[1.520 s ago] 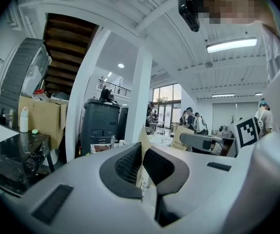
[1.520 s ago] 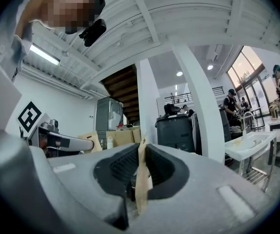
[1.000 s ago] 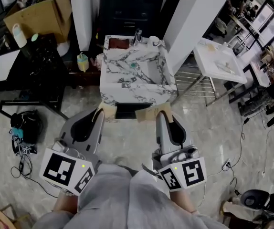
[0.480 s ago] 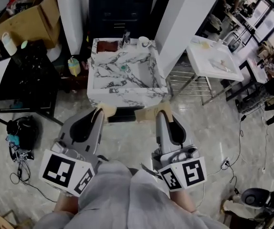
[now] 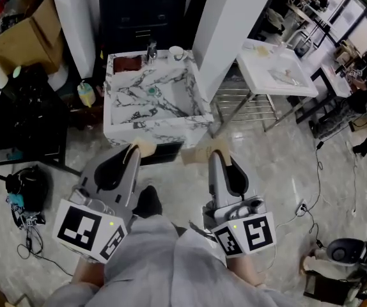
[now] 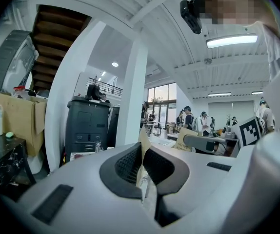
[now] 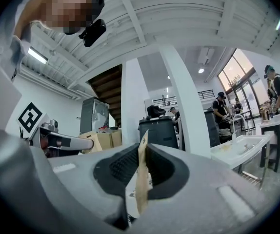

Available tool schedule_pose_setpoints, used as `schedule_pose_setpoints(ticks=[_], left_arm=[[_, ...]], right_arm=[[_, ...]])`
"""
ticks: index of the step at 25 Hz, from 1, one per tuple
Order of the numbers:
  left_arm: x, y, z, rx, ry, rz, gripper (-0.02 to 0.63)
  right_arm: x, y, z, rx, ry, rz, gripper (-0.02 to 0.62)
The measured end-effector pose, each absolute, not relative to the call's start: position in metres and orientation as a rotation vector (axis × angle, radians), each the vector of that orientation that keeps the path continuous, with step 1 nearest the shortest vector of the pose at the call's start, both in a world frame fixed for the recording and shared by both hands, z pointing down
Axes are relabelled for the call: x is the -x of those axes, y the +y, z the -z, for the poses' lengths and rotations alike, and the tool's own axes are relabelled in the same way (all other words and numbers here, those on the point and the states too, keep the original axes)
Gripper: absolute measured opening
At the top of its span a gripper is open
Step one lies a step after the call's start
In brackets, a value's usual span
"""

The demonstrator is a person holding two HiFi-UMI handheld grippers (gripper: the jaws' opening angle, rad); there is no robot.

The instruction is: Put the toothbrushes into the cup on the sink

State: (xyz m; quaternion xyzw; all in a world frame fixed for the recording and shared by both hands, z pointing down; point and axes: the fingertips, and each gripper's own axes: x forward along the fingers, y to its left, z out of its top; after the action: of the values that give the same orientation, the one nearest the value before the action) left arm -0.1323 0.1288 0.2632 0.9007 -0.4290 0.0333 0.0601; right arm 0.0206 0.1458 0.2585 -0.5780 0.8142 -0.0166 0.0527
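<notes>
Nothing is going into the small white cup (image 5: pixel 176 53) yet. It is sitting at the back edge of the white, grey-veined marble sink (image 5: pixel 155 124), well ahead of me, and I am not making out any toothbrushes from here. I am holding my left gripper (image 5: pixel 137 148) and right gripper (image 5: pixel 212 151) low before my body, side by side, pointing toward the sink. Both are clenched, tan pads (image 5: pixel 144 147) pressing together, carrying nothing.
</notes>
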Motion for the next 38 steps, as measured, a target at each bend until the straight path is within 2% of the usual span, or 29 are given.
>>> schedule_pose_setpoints(ticks=[12, 38], left_arm=[[0.100, 0.066, -0.275, -2.768, -1.170, -0.102, 0.008], [0.034, -0.139, -0.281, -2.762, -1.091, -0.081, 0.008]], right_arm=[[-0.054, 0.101, -0.273, 1.890, 2.407, 0.061, 0.037], [-0.122, -0.090, -0.265, 1.989, 2.379, 0.040, 0.037]])
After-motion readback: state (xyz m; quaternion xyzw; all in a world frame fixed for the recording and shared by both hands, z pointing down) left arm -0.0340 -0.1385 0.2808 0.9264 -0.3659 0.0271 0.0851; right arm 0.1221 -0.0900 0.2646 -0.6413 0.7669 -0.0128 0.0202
